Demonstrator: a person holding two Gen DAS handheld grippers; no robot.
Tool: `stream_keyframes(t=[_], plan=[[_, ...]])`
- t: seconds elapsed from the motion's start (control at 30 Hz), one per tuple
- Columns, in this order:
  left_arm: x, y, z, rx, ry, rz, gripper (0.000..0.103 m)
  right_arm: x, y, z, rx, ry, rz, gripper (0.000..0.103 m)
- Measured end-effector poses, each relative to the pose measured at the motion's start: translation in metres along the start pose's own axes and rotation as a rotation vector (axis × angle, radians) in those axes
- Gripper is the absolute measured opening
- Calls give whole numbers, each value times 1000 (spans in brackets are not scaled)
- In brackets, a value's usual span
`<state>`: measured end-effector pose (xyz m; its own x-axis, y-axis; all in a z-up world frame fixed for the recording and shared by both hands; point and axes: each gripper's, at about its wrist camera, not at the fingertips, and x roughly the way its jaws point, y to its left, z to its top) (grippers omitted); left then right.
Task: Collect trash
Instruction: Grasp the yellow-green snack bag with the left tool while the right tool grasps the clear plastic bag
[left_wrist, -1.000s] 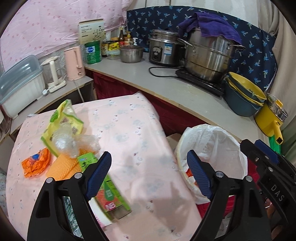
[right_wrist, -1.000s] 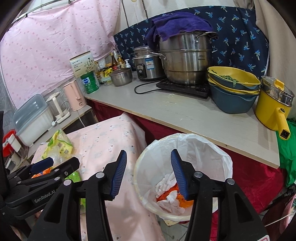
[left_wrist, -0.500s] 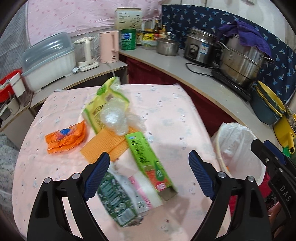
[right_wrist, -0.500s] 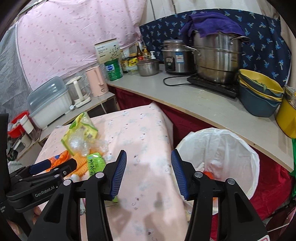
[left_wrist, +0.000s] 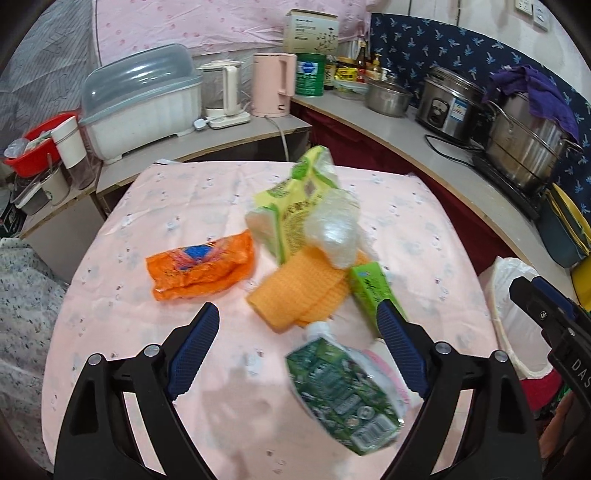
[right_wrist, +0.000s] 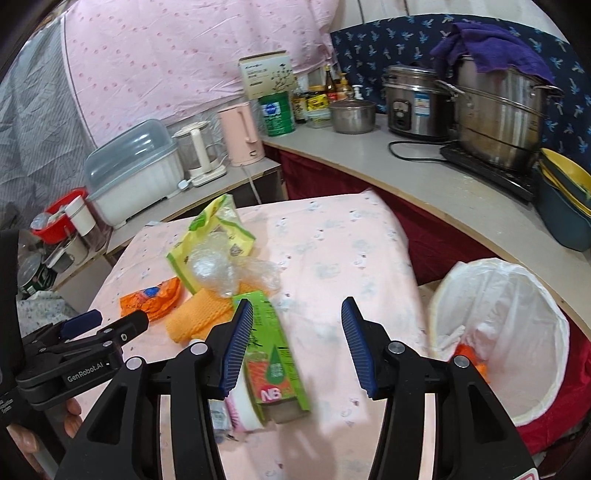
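Observation:
Trash lies on the pink tablecloth: an orange wrapper, a yellow-green bag, crumpled clear plastic, an orange mesh sleeve, a green carton and a green pouch. My left gripper is open and empty, just above the pouch and mesh sleeve. My right gripper is open and empty above the table; the green carton lies under its left finger. The white-lined trash bin stands to the right, with some trash inside.
A counter curves behind with a rice cooker, a large steel pot, stacked bowls, a pink kettle and a covered dish rack. A red basket sits far left.
Both grippers have swung left from the bin toward the table. The trash pile now lies in the middle of the left wrist view. Both stay open and empty.

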<state>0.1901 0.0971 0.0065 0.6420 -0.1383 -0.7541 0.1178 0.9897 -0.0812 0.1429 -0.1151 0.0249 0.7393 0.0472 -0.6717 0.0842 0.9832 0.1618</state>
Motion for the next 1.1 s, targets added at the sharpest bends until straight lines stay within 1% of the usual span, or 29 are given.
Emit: stream_keyframes(t=[0.07, 0.17, 0.3, 0.43, 0.57, 0.77, 0.8, 0.83, 0.93, 1.0, 1.1], plan=[[3, 14, 5, -12, -5, 16, 83, 11, 11, 4, -20, 15, 12, 50], [10, 31, 15, -35, -7, 24, 83, 32, 29, 12, -49, 42, 40, 54], [22, 44, 28, -41, -8, 31, 83, 65, 54, 22, -95, 97, 77, 56], [38, 50, 39, -23, -7, 34, 83, 99, 70, 31, -129, 139, 101, 62], [55, 52, 48, -6, 4, 20, 83, 136, 82, 37, -157, 201, 121, 62], [80, 54, 55, 16, 21, 11, 83, 177, 92, 41, -163, 255, 146, 62], [84, 55, 56, 14, 28, 5, 83, 182, 91, 42, -160, 261, 152, 60], [88, 55, 57, 14, 34, 2, 83, 186, 90, 42, -152, 267, 162, 49], [97, 53, 60, 21, 38, -2, 83, 191, 85, 42, -135, 265, 179, 29], [101, 49, 62, 25, 38, -11, 83, 187, 80, 44, -128, 239, 172, 22], [110, 40, 67, 37, 36, -20, 83, 178, 70, 52, -113, 191, 148, 19]])
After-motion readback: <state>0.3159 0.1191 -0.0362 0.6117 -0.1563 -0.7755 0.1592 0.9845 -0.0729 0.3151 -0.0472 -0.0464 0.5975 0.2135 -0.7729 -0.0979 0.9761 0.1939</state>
